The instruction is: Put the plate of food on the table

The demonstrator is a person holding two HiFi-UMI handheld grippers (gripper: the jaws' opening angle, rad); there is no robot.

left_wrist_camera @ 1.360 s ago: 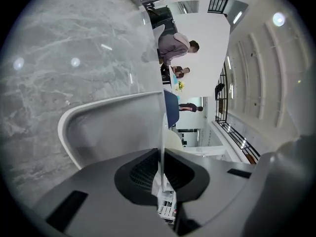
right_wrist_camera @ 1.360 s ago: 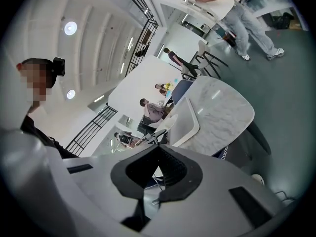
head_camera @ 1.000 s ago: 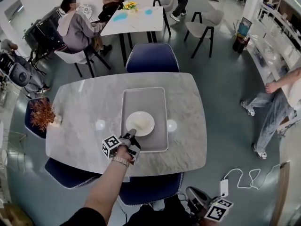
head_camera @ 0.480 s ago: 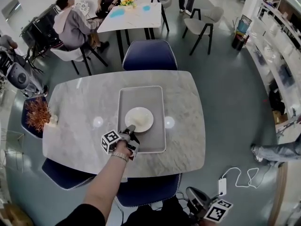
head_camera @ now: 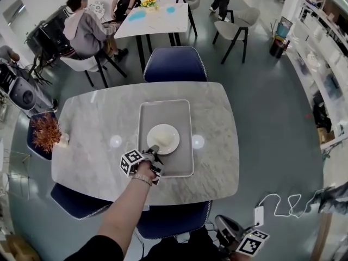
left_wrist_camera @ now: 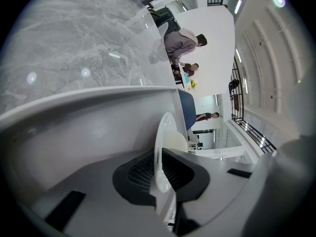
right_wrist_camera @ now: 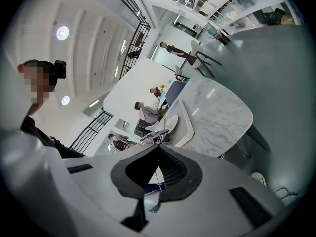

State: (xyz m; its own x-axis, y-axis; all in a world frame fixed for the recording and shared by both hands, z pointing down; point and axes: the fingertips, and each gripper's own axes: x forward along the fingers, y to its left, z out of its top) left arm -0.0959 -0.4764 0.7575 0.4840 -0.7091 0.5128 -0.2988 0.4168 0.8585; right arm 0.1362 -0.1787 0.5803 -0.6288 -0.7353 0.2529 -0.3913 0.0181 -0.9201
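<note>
A white plate [head_camera: 163,138] with a pale piece of food lies on a grey tray [head_camera: 182,113] in the middle of the marble table [head_camera: 98,118]. My left gripper [head_camera: 154,148] is at the plate's near rim. In the left gripper view, the plate's rim [left_wrist_camera: 165,132] stands edge-on between the dark pads, and the left gripper [left_wrist_camera: 160,174] is shut on it above the tray [left_wrist_camera: 98,112]. My right gripper [head_camera: 224,225] hangs low at the bottom right, off the table. The right gripper [right_wrist_camera: 157,174] is shut on nothing and looks towards the table [right_wrist_camera: 217,112] and the plate [right_wrist_camera: 171,123].
A reddish dried plant [head_camera: 48,132] stands at the table's left end. Blue chairs are at the far side [head_camera: 175,64] and the near side [head_camera: 168,219]. People sit at a white table [head_camera: 157,18] behind. A white cable and adapter [head_camera: 259,216] lie on the floor.
The left gripper stays shut on the plate's rim and has barely shifted. A person who stood at the right has left the view.
</note>
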